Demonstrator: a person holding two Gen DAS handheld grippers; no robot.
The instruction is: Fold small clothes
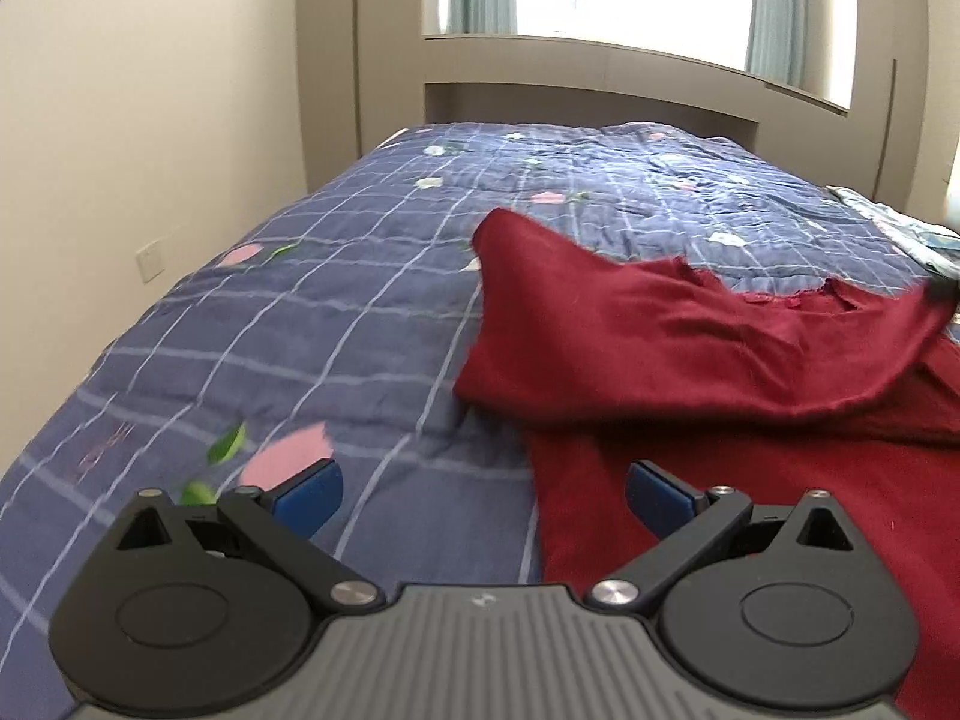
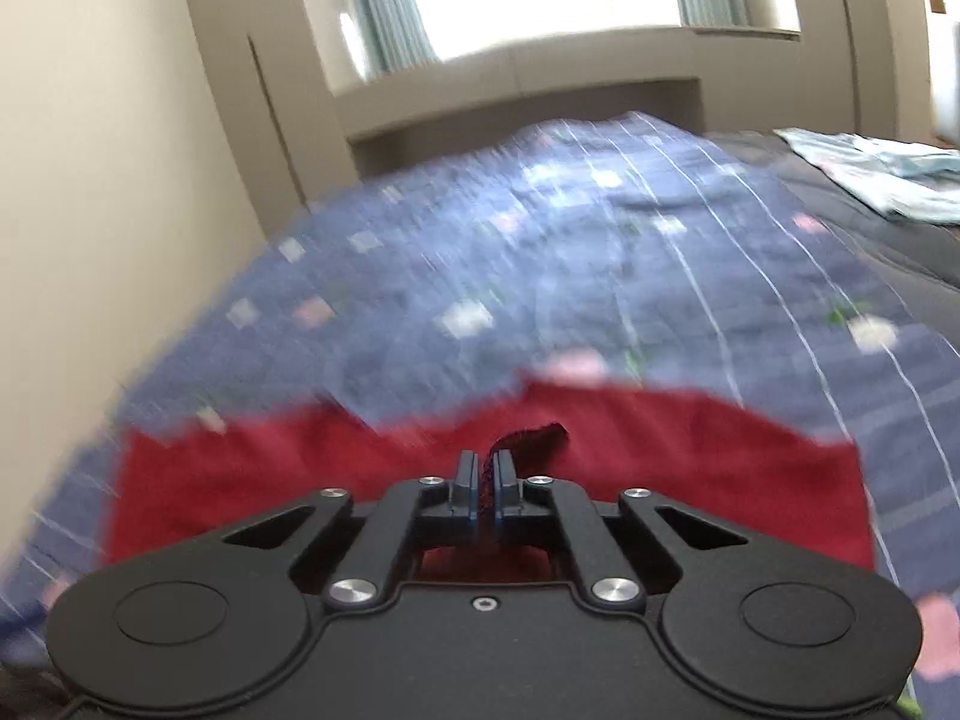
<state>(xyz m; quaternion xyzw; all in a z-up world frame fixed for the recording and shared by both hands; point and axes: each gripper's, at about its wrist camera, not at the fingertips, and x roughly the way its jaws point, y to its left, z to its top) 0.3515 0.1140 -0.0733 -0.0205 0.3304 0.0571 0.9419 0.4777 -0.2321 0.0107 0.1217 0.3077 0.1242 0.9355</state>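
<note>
- The dark red garment (image 1: 690, 348) lay on the blue checked quilt (image 1: 300, 312), partly doubled over, one flap raised above the layer beneath.
- The right gripper (image 2: 487, 471) pointed forward low over the garment (image 2: 660, 456), its jaws pinched tight on a bunched tuft of the red cloth.
- The left gripper (image 1: 483, 495) hovered level at the garment's near edge, jaws spread wide, holding nothing: one blue pad over the quilt, the other over red cloth.
- A pale folded cloth (image 2: 888, 180) lay well beyond the garment.
</note>
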